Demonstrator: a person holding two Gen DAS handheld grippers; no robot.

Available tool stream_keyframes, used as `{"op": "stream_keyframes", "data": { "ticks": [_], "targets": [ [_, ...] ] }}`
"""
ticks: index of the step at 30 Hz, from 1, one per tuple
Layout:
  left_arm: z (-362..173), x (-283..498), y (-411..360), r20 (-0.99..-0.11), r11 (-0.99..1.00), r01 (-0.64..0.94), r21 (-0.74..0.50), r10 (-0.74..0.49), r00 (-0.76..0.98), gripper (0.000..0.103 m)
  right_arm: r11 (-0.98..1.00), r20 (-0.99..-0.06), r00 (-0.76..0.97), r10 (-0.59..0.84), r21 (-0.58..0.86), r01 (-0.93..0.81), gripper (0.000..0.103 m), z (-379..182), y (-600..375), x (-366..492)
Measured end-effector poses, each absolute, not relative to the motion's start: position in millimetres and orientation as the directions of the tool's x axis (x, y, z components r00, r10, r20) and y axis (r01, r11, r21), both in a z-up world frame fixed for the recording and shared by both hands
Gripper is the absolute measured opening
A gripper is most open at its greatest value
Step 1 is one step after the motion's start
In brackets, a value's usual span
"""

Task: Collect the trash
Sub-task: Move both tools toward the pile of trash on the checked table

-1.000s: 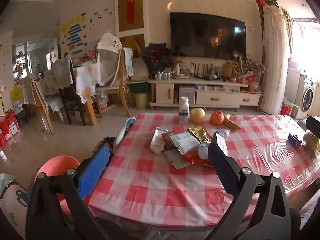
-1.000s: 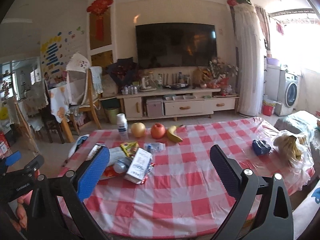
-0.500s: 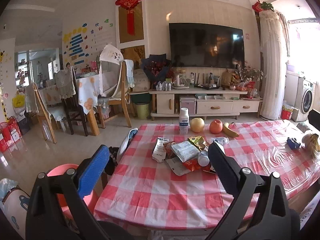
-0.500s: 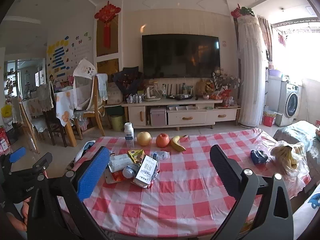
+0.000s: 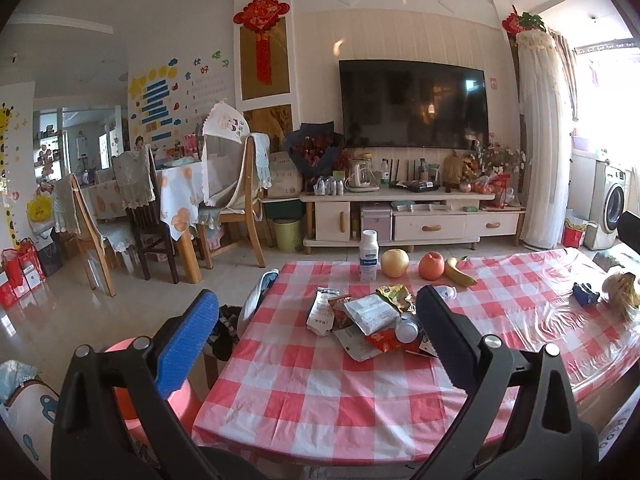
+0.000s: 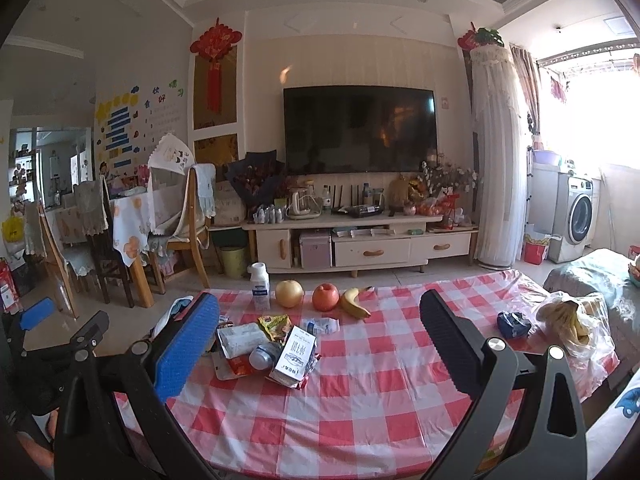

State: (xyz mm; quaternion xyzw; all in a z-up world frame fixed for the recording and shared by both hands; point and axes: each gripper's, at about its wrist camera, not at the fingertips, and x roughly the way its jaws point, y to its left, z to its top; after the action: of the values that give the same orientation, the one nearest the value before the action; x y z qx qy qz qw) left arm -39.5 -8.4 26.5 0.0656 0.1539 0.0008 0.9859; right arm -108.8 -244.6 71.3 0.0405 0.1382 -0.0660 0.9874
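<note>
Nothing collected yet: trash pile (image 5: 372, 320) sits untouched on bench (image 5: 320, 400) near the apple (image 5: 431, 266). Left gripper (image 5: 312, 340) and right gripper (image 6: 316, 344) both spread apart, empty.

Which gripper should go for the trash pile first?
Probably left. The left gripper, open, frames the trash pile between its fingers; for the open right gripper the pile sits off toward its left finger.

White carton (image 6: 294, 356) bears print, perhaps "inear"; characters too blurred.
</note>
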Motion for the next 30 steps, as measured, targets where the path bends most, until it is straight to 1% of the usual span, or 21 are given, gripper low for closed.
{"op": "stream_keyframes", "data": {
  "ticks": [5,7,9,10,12,15,17,18,19,25,29,30],
  "targets": [
    [30.6,-40.5,-11.9,-0.292,0.988,0.014,0.151,0.031,0.956,0.099,0.988,-0.271,0.955,-0.12,0.063,0.143,0.099,71.5,-244.2,-111.6],
    [28.1,-41.7,-14.4,-0.286,0.984,0.015,0.178,0.037,0.958,0.099,0.988,-0.279,0.953,-0.121,0.059,0.143,0.099,71.8,-244.9,-110.7],
    [28.8,-43.0,-13.9,-0.286,0.985,0.012,0.171,0.038,0.958,0.099,0.988,-0.284,0.95,-0.127,0.052,0.147,0.099,71.5,-243.3,-110.1],
    [27.4,-42.4,-15.9,-0.286,0.98,0.014,0.198,0.044,0.957,0.099,0.987,-0.289,0.948,-0.133,0.044,0.152,0.099,70.9,-242.4,-109.5],
    [28.9,-41.4,-16.3,-0.298,0.98,0.016,0.199,0.045,0.954,0.099,0.986,-0.301,0.942,-0.151,0.021,0.165,0.099,69.1,-240.6,-107.3],
    [27.8,-36.5,-10.3,-0.316,0.985,0.008,0.175,0.048,0.947,0.099,0.986,-0.321,0.934,-0.156,0.011,0.168,0.099,63.7,-239.4,-102.1],
    [21.6,-31.6,-4.0,-0.324,0.992,-0.001,0.125,0.042,0.945,0.099,0.985,-0.336,0.929,-0.157,0.01,0.17,0.099,57.8,-238.5,-96.7],
    [20.2,-27.7,-3.5,-0.332,0.992,-0.003,0.123,0.044,0.942,0.099,0.986,-0.349,0.925,-0.15,0.01,0.164,0.099,53.1,-238.1,-92.0],
    [15.2,-24.6,-0.2,-0.332,0.996,-0.008,0.091,0.037,0.942,0.099,0.988,-0.365,0.92,-0.141,0.01,0.155,0.099,48.0,-238.0,-86.8],
    [-8.4,2.0,5.5,-0.358,0.998,-0.035,0.048,0.05,0.933,0.099,0.993,-0.424,0.902,-0.083,0.045,0.113,0.099,17.2,-240.9,-57.9],
    [-31.1,25.2,5.4,-0.374,0.998,0.002,0.066,0.023,0.927,0.099,0.989,-0.492,0.87,0.011,0.132,0.062,0.099,-14.9,-247.9,-31.4],
    [-37.7,31.8,4.0,-0.4,0.995,0.041,0.09,-0.002,0.916,0.099,0.987,-0.502,0.864,0.036,0.152,0.047,0.099,-21.8,-249.6,-24.8]
  ]
}}
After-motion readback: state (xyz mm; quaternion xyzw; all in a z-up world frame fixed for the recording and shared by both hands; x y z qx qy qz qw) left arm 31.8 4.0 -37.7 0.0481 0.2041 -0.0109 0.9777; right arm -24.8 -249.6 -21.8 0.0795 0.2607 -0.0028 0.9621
